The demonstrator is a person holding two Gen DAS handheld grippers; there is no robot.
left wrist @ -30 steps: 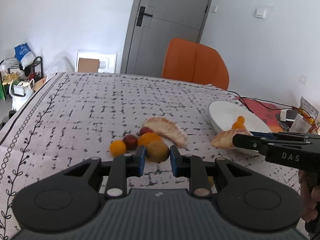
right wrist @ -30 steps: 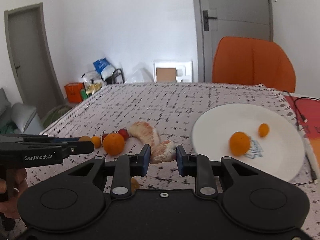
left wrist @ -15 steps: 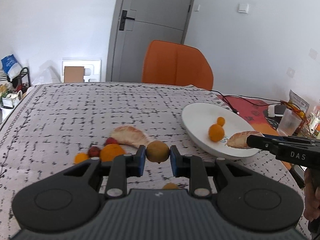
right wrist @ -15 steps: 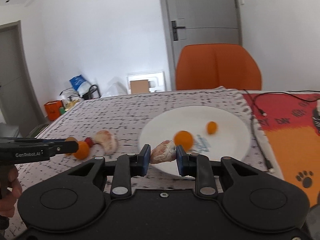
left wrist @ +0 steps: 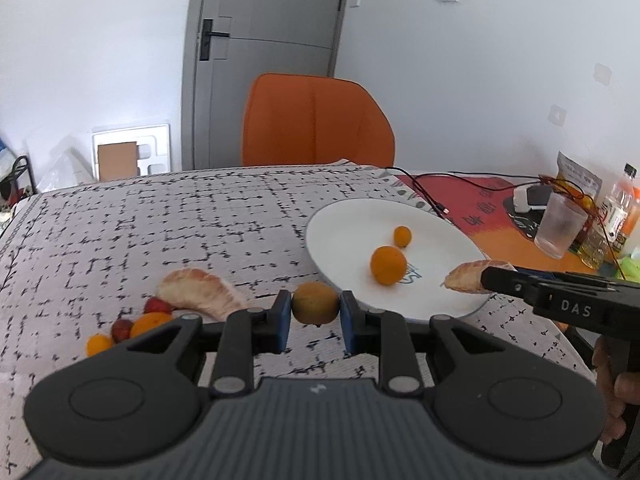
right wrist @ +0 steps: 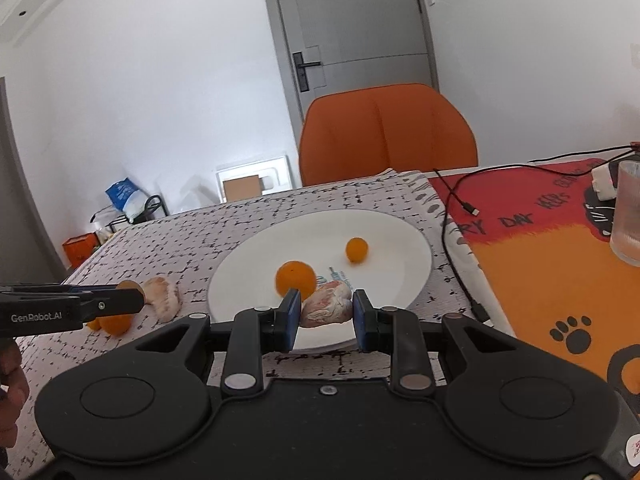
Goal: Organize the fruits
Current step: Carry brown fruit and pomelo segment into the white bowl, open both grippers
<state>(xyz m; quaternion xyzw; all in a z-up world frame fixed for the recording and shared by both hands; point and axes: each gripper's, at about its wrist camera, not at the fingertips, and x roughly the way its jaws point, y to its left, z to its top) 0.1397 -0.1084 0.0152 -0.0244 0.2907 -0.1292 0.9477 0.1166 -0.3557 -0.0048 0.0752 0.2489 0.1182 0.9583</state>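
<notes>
Brownish round fruit, firm-looking, clamped across middle in left gripper, near white plate rim. Right gripper pinches pale peeled pomelo segment over plate; soft, likely bruises.

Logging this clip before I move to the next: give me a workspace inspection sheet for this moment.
Surface: table under a black-and-white patterned cloth; red-orange mat at its right.
Job's things: white plate holds an orange and a smaller orange fruit; pomelo segment, small red and orange fruits lie on the cloth.
Clutter: plastic cup, bottle, snack bag.
Grippers: left hand-held gripper shut on a brownish round fruit; right hand-held gripper shut on a peeled pomelo piece over the plate's near rim.
Cables: black cable beside the plate.
Surroundings: orange chair, grey door.
</notes>
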